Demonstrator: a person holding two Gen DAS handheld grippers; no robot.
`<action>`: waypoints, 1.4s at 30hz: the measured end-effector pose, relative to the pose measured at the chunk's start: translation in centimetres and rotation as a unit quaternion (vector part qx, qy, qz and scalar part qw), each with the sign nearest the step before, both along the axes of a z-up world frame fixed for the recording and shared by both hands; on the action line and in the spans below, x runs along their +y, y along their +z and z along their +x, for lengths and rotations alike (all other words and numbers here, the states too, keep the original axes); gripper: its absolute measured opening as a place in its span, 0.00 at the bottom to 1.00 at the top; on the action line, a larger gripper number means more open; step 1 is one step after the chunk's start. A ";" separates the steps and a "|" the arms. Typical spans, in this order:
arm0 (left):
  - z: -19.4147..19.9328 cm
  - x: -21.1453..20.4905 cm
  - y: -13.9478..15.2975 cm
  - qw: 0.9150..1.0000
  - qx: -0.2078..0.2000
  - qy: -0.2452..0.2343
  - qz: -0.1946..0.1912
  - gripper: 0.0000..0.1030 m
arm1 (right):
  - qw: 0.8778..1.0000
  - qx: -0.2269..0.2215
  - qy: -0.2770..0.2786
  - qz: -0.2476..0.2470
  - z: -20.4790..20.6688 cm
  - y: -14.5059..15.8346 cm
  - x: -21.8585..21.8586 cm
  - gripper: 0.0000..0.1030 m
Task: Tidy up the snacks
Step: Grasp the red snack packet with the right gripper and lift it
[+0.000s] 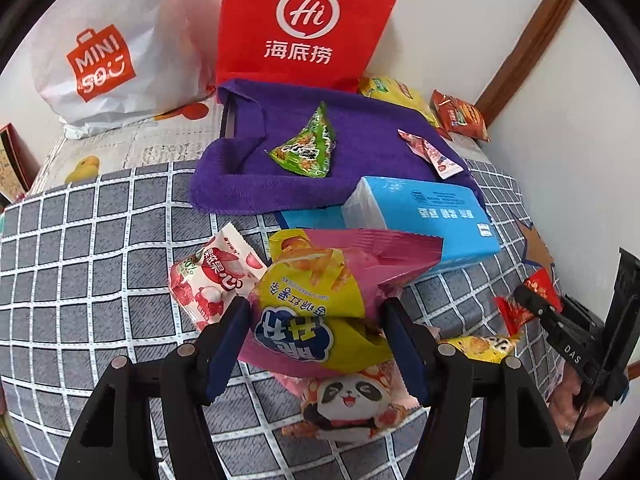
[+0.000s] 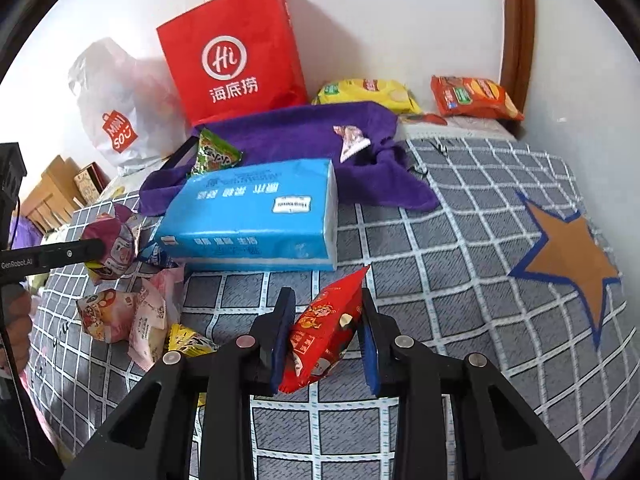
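The left gripper (image 1: 316, 340) pinches a pink-and-yellow snack bag (image 1: 320, 300) above the checked bed cover (image 1: 100, 240). The right gripper (image 2: 326, 336) pinches a red snack packet (image 2: 324, 336), near the blue tissue pack (image 2: 252, 216).

My left wrist camera sits just behind its jaws, looking steeply down and forward at close range over the checked bedspread (image 1: 80, 264). My right wrist camera does the same from further right. Ahead of both sets of jaws, both views share the blue tissue pack (image 1: 424, 216) (image 2: 256, 216), purple towel (image 1: 360, 128) (image 2: 304, 128) and red Haidilao bag (image 1: 304, 20) (image 2: 232, 64) against the wall.
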State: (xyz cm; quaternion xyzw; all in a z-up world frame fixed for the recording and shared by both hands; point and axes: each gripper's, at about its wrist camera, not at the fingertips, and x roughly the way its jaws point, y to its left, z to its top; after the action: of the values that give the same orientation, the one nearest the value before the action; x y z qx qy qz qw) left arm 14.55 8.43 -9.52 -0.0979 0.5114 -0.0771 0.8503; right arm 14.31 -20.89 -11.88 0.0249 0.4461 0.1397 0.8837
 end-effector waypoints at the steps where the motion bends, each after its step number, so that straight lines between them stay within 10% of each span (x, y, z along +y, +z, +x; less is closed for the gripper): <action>1: 0.0 -0.1 0.2 1.000 0.001 -0.005 0.000 0.64 | 1.000 0.001 0.006 -0.007 -0.1 0.3 0.0 0.30; 32: 5.0 -3.5 9.1 0.996 -0.080 -0.047 -0.005 0.58 | 0.998 -0.059 0.011 0.014 6.7 8.5 2.1 0.30; 42: 5.9 -1.0 5.4 0.999 -0.041 -0.023 -0.015 0.60 | 0.999 -0.039 0.015 0.002 8.4 6.7 3.1 0.30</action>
State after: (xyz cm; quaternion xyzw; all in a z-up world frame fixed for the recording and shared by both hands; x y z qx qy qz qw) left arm 20.48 7.40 -4.11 -0.0957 0.4768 -0.1079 0.8671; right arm 22.68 -17.75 -5.22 0.0143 0.4115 0.1550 0.8980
